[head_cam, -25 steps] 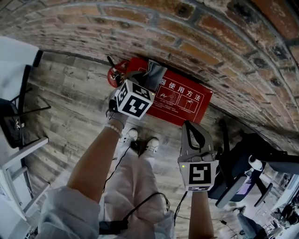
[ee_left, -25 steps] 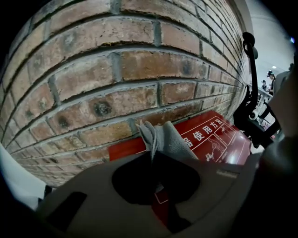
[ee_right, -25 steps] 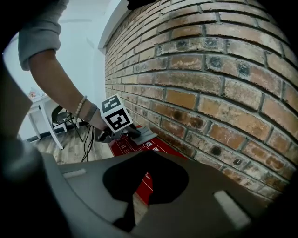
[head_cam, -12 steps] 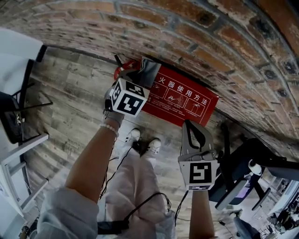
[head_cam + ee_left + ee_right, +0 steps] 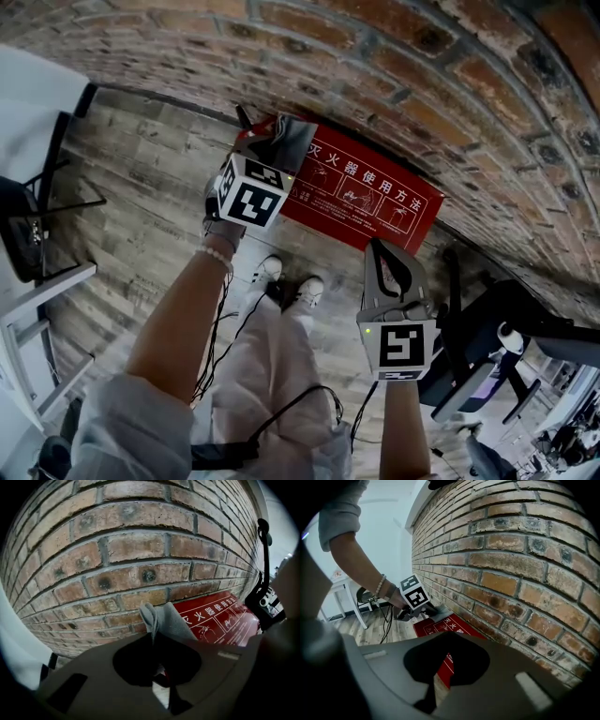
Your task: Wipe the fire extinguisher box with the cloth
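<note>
The red fire extinguisher box (image 5: 375, 202) lies on the wood floor against the brick wall, with white print on its face. My left gripper (image 5: 281, 157) is shut on a grey cloth (image 5: 298, 141) that rests on the box's left end. In the left gripper view the cloth (image 5: 165, 619) sticks out past the jaws over the red box (image 5: 220, 620). My right gripper (image 5: 385, 251) hangs shut and empty near the box's front right edge, apart from it. The right gripper view shows the box (image 5: 449, 626) and the left gripper's marker cube (image 5: 414, 592) beyond it.
A red extinguisher with a black handle (image 5: 244, 122) lies just left of the box. White furniture (image 5: 42, 281) stands at the left and a black office chair (image 5: 483, 342) at the right. The person's shoes (image 5: 286, 279) and trailing cables are on the floor below the box.
My left gripper has slid the cloth leftward along the box toward its left end. The right gripper has kept still.
</note>
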Demonstrator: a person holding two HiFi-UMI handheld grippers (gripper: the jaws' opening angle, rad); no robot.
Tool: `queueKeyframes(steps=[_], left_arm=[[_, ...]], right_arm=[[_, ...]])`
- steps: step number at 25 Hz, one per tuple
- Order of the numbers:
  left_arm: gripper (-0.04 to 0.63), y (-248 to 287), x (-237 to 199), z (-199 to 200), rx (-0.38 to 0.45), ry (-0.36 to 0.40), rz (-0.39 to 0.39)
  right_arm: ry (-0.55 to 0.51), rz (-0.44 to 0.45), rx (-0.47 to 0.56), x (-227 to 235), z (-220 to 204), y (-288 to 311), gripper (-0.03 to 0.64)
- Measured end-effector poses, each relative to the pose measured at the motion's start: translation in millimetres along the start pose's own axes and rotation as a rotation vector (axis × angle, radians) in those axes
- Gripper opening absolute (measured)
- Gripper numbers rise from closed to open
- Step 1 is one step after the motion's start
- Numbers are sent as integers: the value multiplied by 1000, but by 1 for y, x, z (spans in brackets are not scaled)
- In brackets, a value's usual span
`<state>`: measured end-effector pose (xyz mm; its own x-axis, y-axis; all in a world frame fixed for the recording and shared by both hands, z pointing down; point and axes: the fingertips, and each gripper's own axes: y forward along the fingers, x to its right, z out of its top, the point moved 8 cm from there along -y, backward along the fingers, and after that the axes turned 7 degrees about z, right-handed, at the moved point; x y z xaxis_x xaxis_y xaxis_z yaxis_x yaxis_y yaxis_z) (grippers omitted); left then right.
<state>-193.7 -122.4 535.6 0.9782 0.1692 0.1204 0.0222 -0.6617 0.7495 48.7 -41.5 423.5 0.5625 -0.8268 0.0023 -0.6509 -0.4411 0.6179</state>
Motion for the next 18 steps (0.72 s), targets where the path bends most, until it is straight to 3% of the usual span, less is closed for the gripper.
queueKeyframes(steps=[7, 12, 18], left_arm=[[14, -19, -7, 6, 37, -29, -39], [12, -54, 3, 26, 135, -50, -98], [12, -92, 39, 40, 204, 5, -171]], right_arm=[[16, -8, 4, -5, -5, -2, 10], [28, -21, 18, -6, -3, -11, 9], [51, -62, 39, 1, -6, -33, 9]])
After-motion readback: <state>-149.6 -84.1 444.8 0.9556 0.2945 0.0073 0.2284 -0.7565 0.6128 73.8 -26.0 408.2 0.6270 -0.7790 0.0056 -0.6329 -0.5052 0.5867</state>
